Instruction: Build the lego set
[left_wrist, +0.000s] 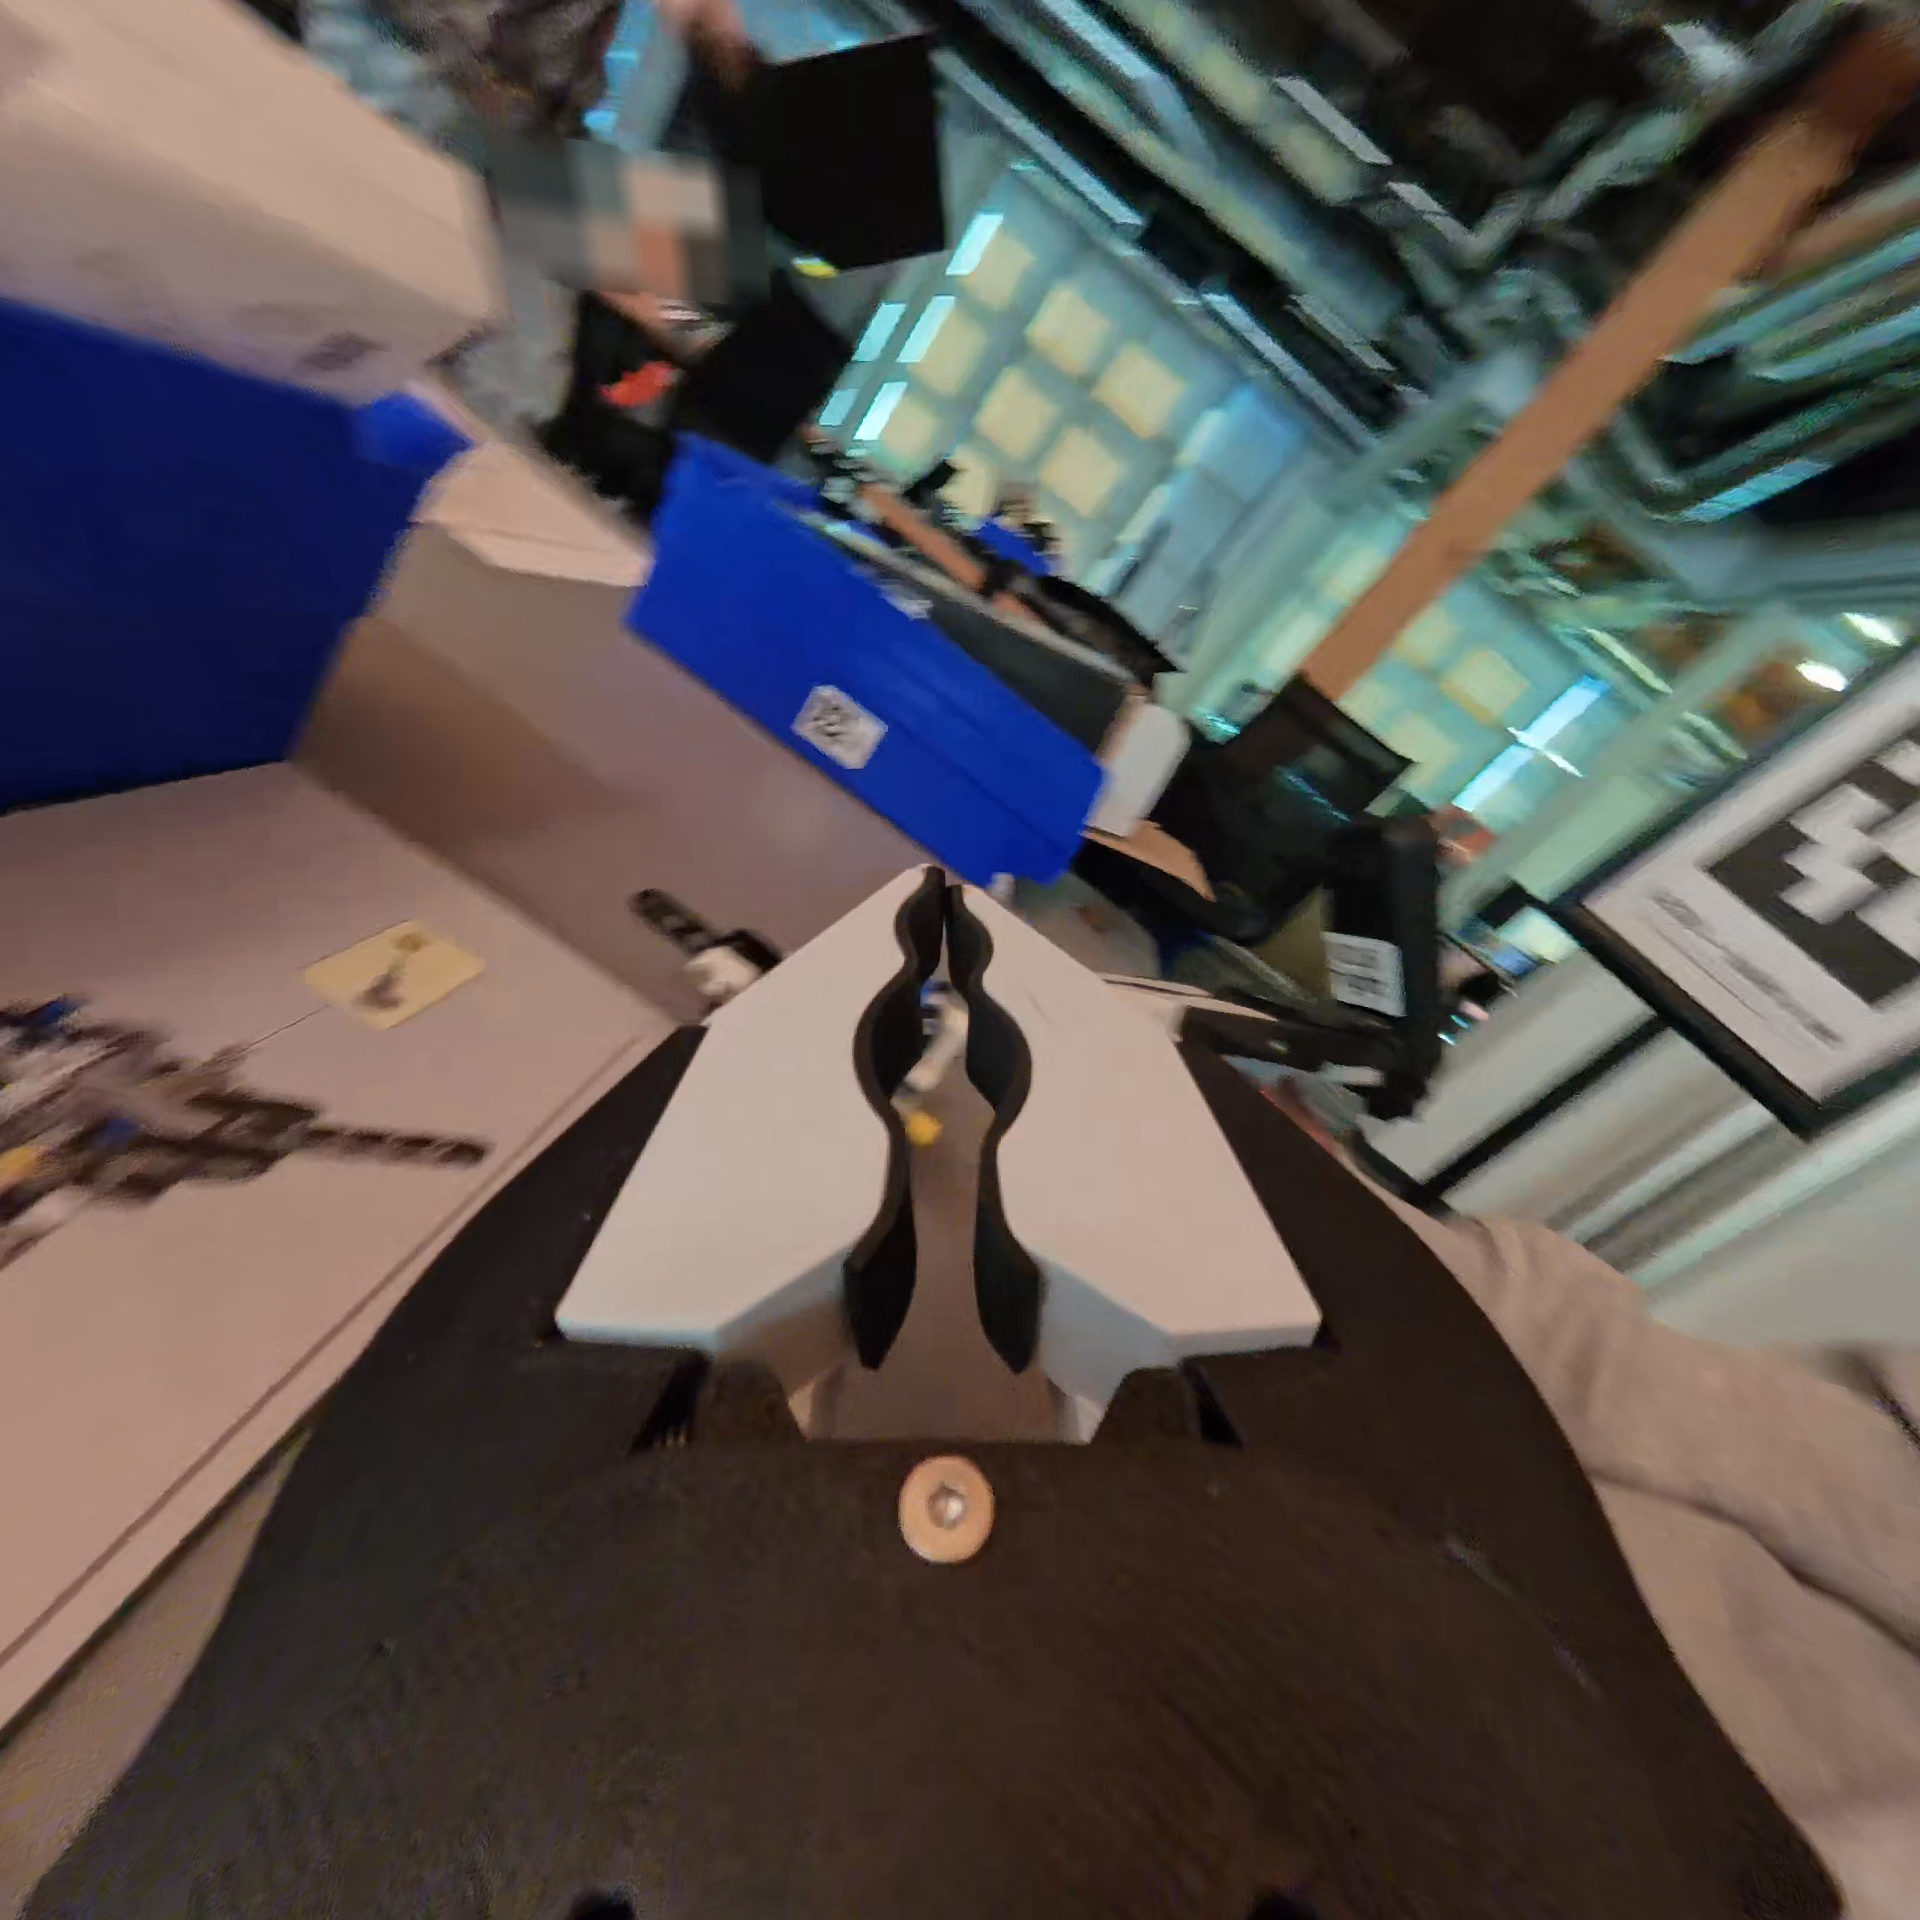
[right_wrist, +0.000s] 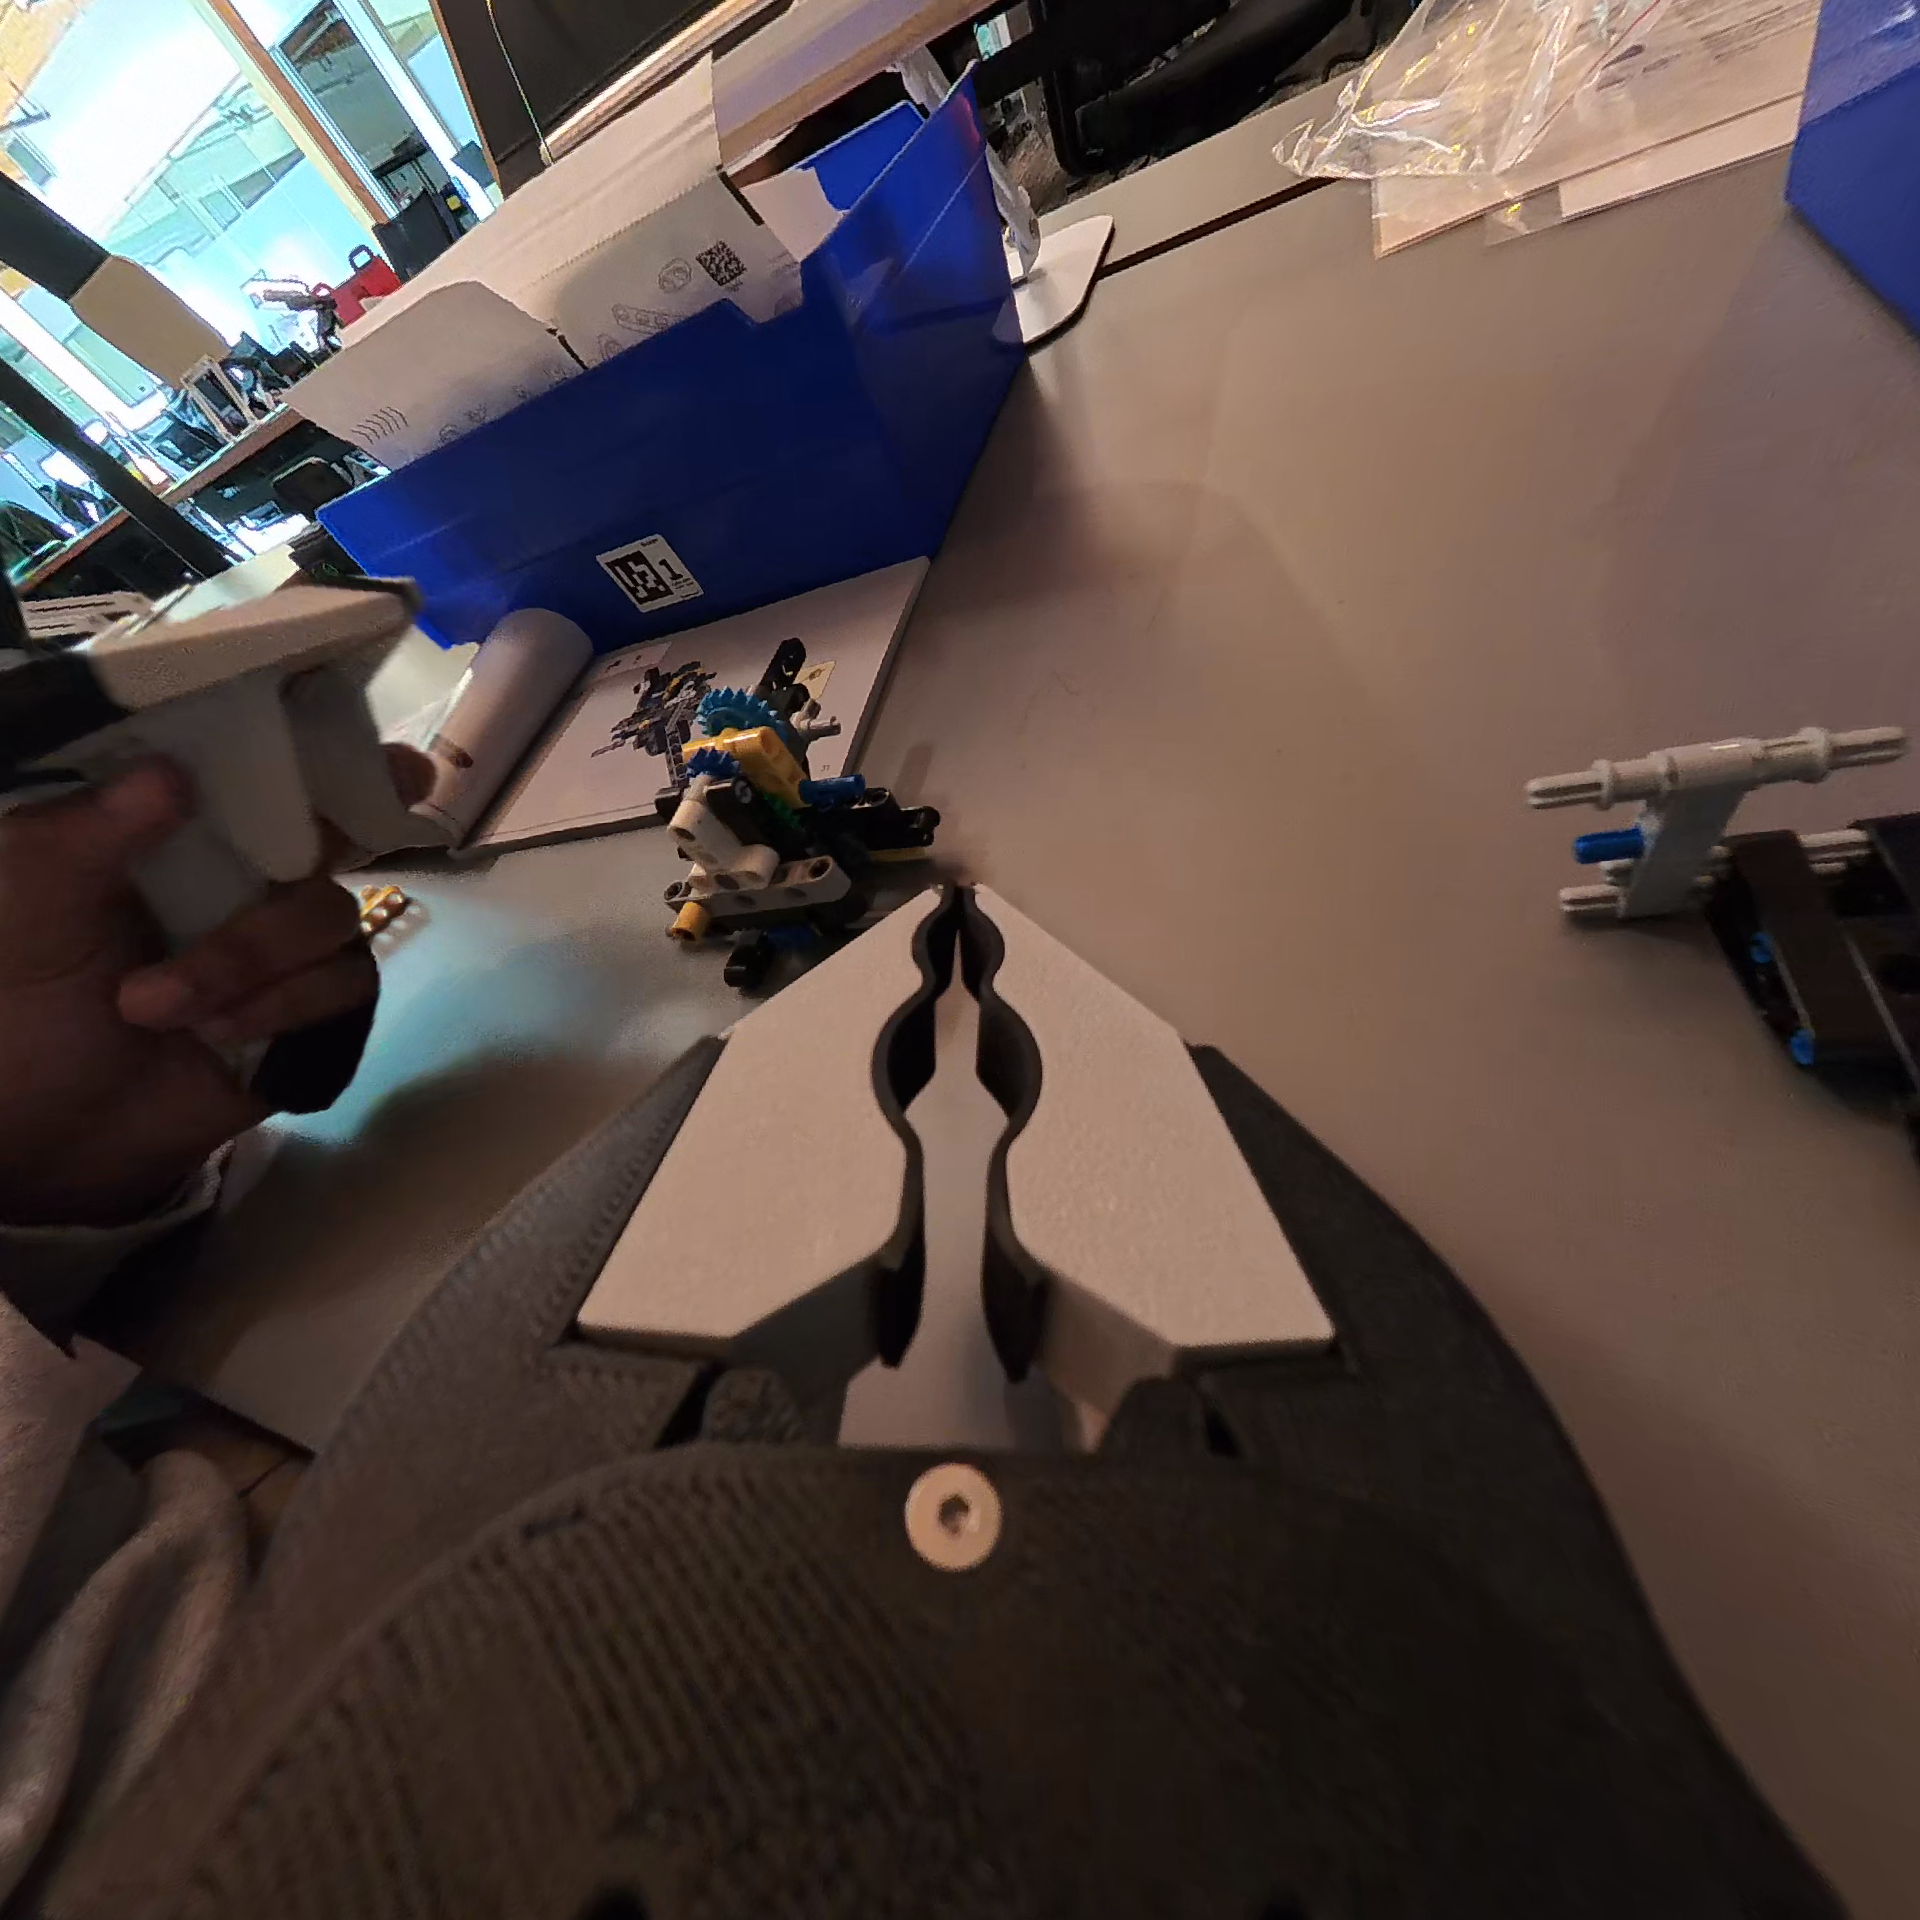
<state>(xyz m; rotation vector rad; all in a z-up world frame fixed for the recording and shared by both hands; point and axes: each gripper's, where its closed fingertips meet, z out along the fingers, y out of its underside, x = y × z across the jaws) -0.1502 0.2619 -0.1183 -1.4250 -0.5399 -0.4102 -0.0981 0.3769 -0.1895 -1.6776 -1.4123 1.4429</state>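
Sitting on the grey table (right_wrist: 1351, 623), the partly built lego model (right_wrist: 774, 821) is just beyond the right gripper (right_wrist: 958, 896) tips, resting against the open instruction booklet (right_wrist: 727, 675). Second sub-assembly, grey and black (right_wrist: 1766, 883), lies well apart at the right edge. Small yellow piece (right_wrist: 384, 906) near the hand (right_wrist: 156, 997) holding the left gripper (left_wrist: 940, 883). Both grippers clenched, tips touching, nothing between them. Blue box (right_wrist: 727, 436) behind booklet; plastic bags (right_wrist: 1538, 114) far back. Left wrist view tilted, blurred.
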